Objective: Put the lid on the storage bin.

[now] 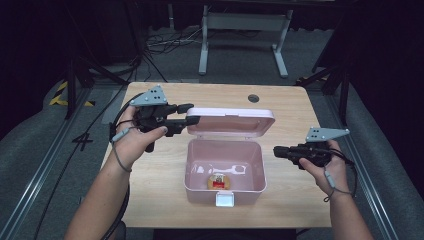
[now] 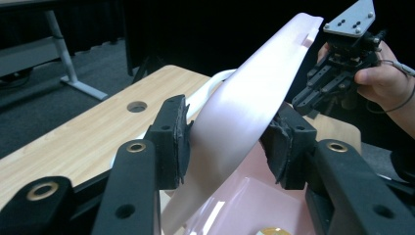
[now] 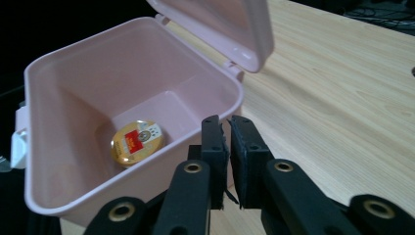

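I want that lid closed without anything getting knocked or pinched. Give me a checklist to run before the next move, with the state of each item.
1. Lid raised on the pink box: ok.
2. Left gripper jaws straddle the lid edge: ok; firm grip: cannot tell.
3. Right gripper outside the box, jaws together and holding nothing: ok.
4. Round tin lies flat on the box floor, below the rim: ok.
5. White latch at the front wall, free of obstruction: ok.
6. Hinge condition: cannot tell.
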